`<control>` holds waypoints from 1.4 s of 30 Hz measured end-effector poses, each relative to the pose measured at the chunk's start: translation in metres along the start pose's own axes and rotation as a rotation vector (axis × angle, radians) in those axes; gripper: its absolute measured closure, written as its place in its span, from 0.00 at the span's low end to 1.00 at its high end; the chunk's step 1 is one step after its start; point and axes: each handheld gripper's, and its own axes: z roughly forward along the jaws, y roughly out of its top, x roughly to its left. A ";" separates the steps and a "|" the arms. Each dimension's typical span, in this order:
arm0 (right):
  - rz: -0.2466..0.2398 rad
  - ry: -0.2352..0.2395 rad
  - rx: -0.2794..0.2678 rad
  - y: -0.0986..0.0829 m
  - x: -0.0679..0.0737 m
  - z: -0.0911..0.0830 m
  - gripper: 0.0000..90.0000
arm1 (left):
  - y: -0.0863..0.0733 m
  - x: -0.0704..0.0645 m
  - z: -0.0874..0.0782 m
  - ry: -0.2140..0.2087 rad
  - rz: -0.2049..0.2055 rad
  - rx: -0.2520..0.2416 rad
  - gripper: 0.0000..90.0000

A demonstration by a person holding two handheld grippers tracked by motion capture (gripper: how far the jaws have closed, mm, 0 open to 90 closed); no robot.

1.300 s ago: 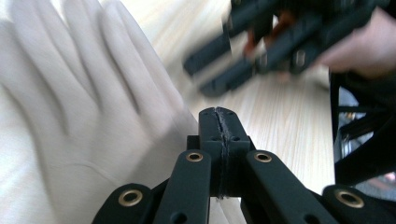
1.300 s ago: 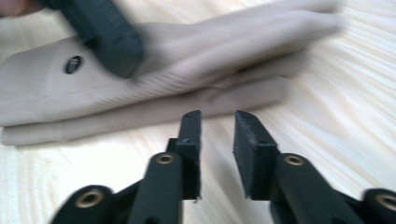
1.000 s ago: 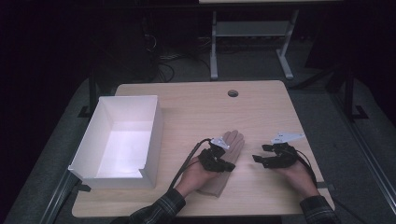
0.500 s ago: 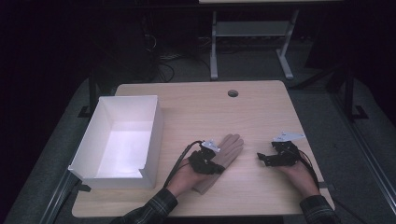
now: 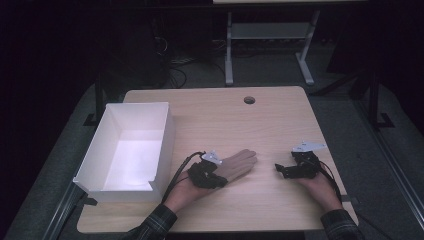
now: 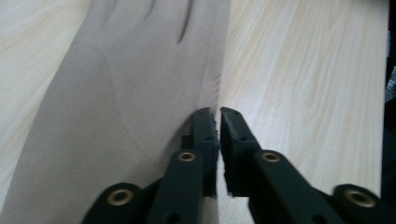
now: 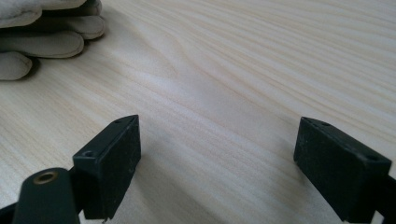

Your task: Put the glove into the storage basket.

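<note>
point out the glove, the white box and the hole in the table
glove [image 5: 239, 163], high view, on its palm
white box [image 5: 165, 131], high view, on its right wall
table hole [image 5: 249, 100], high view, at its centre

Right gripper [image 7: 217, 163] jaws wide apart, bare table [image 7: 261, 70] between — glove [image 7: 44, 32] fingertips far left

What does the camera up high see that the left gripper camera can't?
The high view alone takes in the white box, the right gripper with jaws apart, the table's hole and both of the person's hands. The left gripper view alone gets close enough to show the left gripper pinched shut on the glove's edge, plus the seams. Both share the glove, the left gripper and the wooden table.
</note>
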 end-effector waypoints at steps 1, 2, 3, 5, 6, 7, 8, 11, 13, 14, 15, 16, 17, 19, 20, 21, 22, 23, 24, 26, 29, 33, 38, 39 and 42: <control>0.000 0.000 0.000 0.000 0.000 0.000 0.16 | 0.002 -0.001 -0.002 0.000 0.009 -0.008 0.88; 0.000 0.000 0.000 0.000 0.000 0.000 0.16 | 0.004 -0.002 -0.005 0.004 0.017 -0.016 0.85; 0.000 0.000 0.000 0.000 0.000 0.000 0.16 | 0.007 -0.001 -0.007 0.009 0.025 -0.022 0.81; 0.001 0.000 0.000 0.000 0.000 0.000 0.16 | 0.010 0.001 -0.010 0.019 0.034 -0.039 0.71; 0.000 0.000 0.000 0.000 0.000 0.000 0.16 | 0.012 0.003 -0.012 0.032 0.043 -0.042 0.67; 0.000 0.000 0.000 0.000 0.000 0.000 0.16 | 0.014 0.004 -0.013 0.043 0.052 -0.044 0.62; 0.000 0.000 0.000 0.000 0.000 0.000 0.16 | 0.014 0.006 -0.014 0.050 0.062 -0.040 0.57; 0.000 0.000 0.000 0.000 0.000 0.000 0.16 | 0.016 0.014 -0.014 0.067 0.070 -0.040 0.43; -0.004 -0.001 -0.002 0.000 0.000 0.000 0.16 | 0.015 0.018 -0.012 0.085 0.081 -0.027 0.35; -0.004 -0.001 -0.003 0.000 0.000 0.000 0.16 | 0.015 0.020 -0.010 0.099 0.086 -0.027 0.30; -0.003 -0.001 -0.002 0.000 0.000 0.000 0.16 | 0.014 0.022 -0.008 0.110 0.095 -0.022 0.25; 0.000 -0.002 -0.001 0.000 0.000 0.000 0.16 | 0.014 0.023 -0.007 0.115 0.103 -0.015 0.22; -0.002 -0.001 -0.001 0.000 0.000 0.000 0.16 | 0.014 0.024 -0.005 0.118 0.102 -0.016 0.18; 0.000 0.000 -0.002 0.000 0.000 0.000 0.16 | 0.013 0.025 -0.002 0.119 0.108 -0.010 0.16; 0.002 0.000 -0.002 0.000 0.000 0.001 0.16 | 0.012 0.025 0.000 0.120 0.116 -0.003 0.15; -0.001 0.000 -0.003 0.000 0.000 0.001 0.16 | 0.012 0.025 0.002 0.118 0.120 0.003 0.15; 0.000 0.000 -0.003 0.000 0.000 0.001 0.16 | 0.012 0.024 0.004 0.120 0.120 0.002 0.15; 0.000 0.000 -0.002 0.000 0.000 0.000 0.16 | 0.012 0.023 0.005 0.124 0.128 0.009 0.15; 0.001 0.000 -0.002 0.000 0.000 0.001 0.16 | 0.011 0.023 0.007 0.129 0.140 0.017 0.15; 0.000 0.000 -0.003 0.000 0.000 0.001 0.16 | 0.011 0.022 0.011 0.136 0.133 0.015 0.15; -0.001 0.000 -0.002 0.000 0.000 0.001 0.16 | 0.009 0.022 0.015 0.142 0.143 0.038 0.15; 0.000 0.000 -0.002 0.000 0.000 0.001 0.16 | 0.008 0.021 0.019 0.149 0.156 0.049 0.15; -0.001 0.000 -0.002 0.000 0.000 0.001 0.16 | 0.005 0.021 0.022 0.139 0.148 0.043 0.15; 0.001 -0.001 -0.003 0.000 0.000 0.001 0.16 | 0.005 0.021 0.022 0.138 0.147 0.041 0.15; -0.001 0.000 -0.003 0.000 0.000 0.001 0.16 | 0.005 0.020 0.022 0.139 0.155 0.050 0.16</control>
